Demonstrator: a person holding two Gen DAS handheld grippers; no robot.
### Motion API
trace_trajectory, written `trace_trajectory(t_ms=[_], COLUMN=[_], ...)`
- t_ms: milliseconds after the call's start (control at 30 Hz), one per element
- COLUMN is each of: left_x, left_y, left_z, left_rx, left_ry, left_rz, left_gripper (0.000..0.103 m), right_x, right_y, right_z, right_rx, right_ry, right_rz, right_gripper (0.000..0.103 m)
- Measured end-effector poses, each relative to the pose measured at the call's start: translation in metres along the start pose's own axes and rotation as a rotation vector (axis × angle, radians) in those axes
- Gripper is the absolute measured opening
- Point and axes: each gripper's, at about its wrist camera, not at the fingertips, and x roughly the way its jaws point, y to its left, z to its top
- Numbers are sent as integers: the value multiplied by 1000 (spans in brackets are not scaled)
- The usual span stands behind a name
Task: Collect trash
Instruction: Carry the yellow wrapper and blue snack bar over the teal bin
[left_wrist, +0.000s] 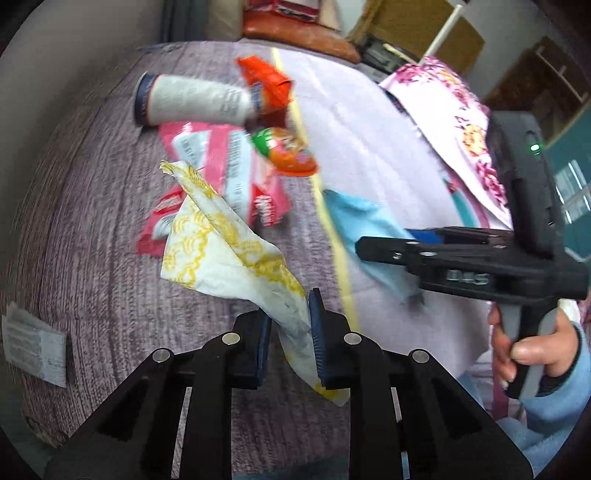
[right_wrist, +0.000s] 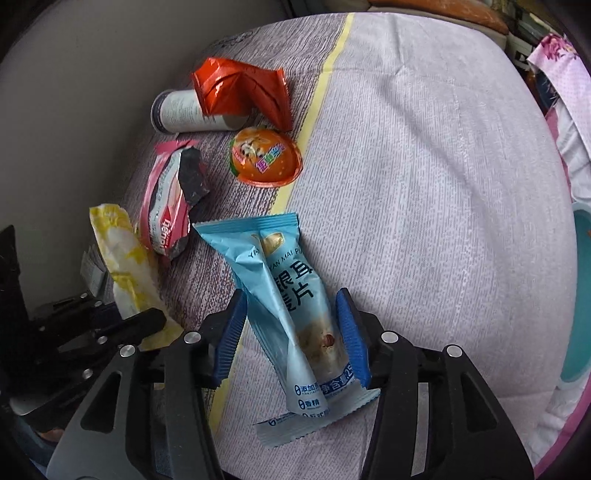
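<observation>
Now the left tool pinches a crumpled white-and-yellow paper wrapper above the striped bed, while the right tool, half-open, straddles a light-blue plastic snack packet lying there.

Lighting: soft, even, daylight-like; moderately bright, shadows faint. Blur: left wrist view smeared by motion, worst on the white cylindrical bottle and the pink-and-white printed wrapper; right wrist view sharp, print legible on the light-blue plastic snack packet. Glare: mild sheen on the crumpled orange foil wrapper. Distortion: strong fisheye bowing of the striped grey-and-lilac bedcover; dark vignette at all corners.
</observation>
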Motion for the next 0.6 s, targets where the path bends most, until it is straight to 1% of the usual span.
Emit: trace_trajectory(t_ms=[33, 200, 233, 333, 433, 500, 600], left_x=[2, -2, -2, -1, 0, -1, 10], left_y=[-6, -23, -24, -35, -54, -67, -91], left_z=[5, 17, 20, 32, 43, 48, 64], left_rx=[9, 30, 32, 47, 85, 123, 163], left_ry=[-4, -23, -25, -28, -33, -41, -35], left_rz=[-3, -26, -30, -48, -66, -72, -95], left_gripper=[21, 21, 21, 21, 21, 21, 21], right_x=[-4, -30, -43, -65, -85, -90, -110], right_y=[0, -25, -37, -56, -75, -84, -108], right_z=[-1, -5, -7, -10, -15, -11, -13], right_rx=[13, 99, 133, 185, 238, 259, 314], right_ry=[-6, -69, -100, -154, -203, -223, -275], right_rz=[10, 18, 25, 32, 29, 21, -1], right_gripper=[18, 18, 18, 18, 18, 18, 18])
